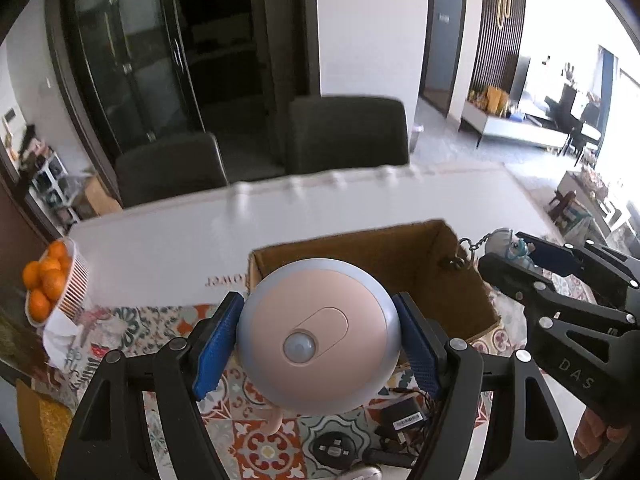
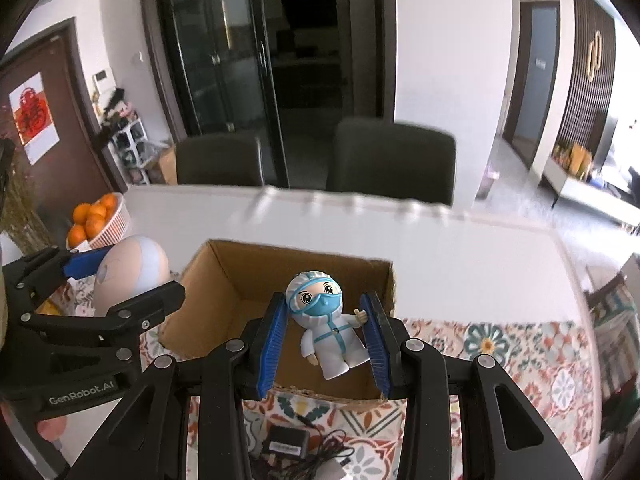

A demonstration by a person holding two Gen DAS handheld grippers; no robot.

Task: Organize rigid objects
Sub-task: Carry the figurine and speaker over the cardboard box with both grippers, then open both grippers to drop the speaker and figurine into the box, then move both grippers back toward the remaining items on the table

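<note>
My left gripper (image 1: 318, 344) is shut on a round pink and grey sensor lamp (image 1: 318, 336), held above the patterned mat just in front of an open cardboard box (image 1: 400, 248). It also shows in the right wrist view (image 2: 132, 276). My right gripper (image 2: 326, 344) is shut on a small doctor figurine (image 2: 326, 320) in a white suit with a blue mask, held over the cardboard box (image 2: 240, 280). In the left wrist view the figurine (image 1: 506, 242) and its keychain hang at the box's right rim.
A black power adapter with cable (image 1: 402, 418) and a round black plug (image 1: 334, 448) lie on the patterned mat (image 1: 256, 440) below the lamp. A white basket of oranges (image 1: 52, 280) stands at the table's left. Two dark chairs (image 1: 344, 132) stand behind the white table (image 1: 200, 232).
</note>
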